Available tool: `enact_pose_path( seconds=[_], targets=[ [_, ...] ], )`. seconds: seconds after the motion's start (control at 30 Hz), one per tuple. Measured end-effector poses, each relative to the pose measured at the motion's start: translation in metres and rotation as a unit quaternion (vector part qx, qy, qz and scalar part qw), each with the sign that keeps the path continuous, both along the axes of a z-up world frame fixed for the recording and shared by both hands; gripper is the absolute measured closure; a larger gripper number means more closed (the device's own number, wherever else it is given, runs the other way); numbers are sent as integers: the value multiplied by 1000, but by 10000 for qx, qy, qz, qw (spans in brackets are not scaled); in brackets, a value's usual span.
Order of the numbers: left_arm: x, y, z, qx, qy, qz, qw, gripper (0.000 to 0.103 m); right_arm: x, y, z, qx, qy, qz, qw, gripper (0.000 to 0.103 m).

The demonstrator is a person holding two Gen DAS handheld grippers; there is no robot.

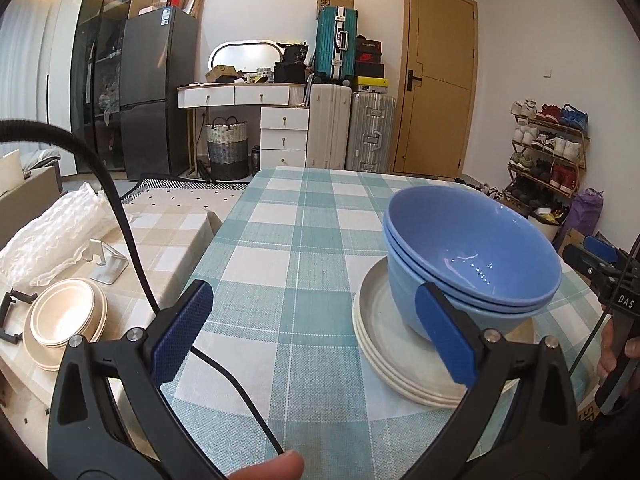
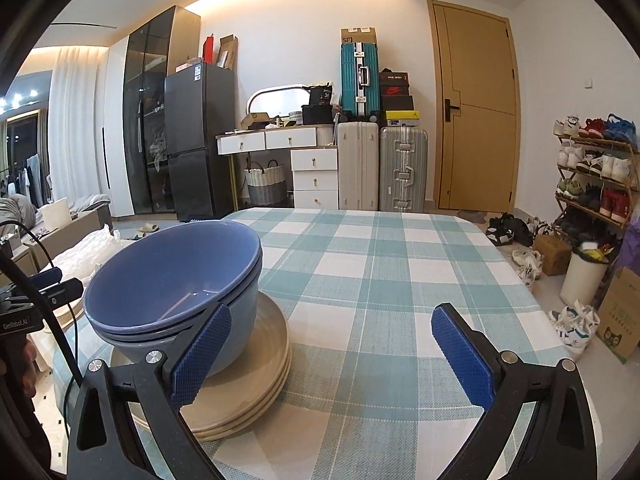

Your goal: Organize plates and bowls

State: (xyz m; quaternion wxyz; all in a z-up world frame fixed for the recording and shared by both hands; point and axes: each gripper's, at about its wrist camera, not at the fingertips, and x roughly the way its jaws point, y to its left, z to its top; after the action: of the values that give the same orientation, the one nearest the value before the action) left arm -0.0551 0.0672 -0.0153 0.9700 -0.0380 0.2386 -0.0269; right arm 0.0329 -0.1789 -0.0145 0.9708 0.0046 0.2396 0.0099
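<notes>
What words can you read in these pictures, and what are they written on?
"DAS": on the right gripper.
"GenRobot.AI": on the left gripper.
"SF": on the cardboard box atop the teal suitcase.
The fridge sticker and shoebox labels are too small to read.

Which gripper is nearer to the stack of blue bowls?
Hard to tell; both flank it closely. The left gripper has the blue bowls by its right finger; the right gripper has them by its left finger.
</notes>
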Motion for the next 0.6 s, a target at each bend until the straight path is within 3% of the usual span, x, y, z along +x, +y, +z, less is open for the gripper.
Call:
enact_pose_path(
  seconds=[0.6],
  targets=[
    [-2,-2,-6,111,16,-59,9999,2,-4,4,1,-19,-128,-31,9999,1]
  ],
)
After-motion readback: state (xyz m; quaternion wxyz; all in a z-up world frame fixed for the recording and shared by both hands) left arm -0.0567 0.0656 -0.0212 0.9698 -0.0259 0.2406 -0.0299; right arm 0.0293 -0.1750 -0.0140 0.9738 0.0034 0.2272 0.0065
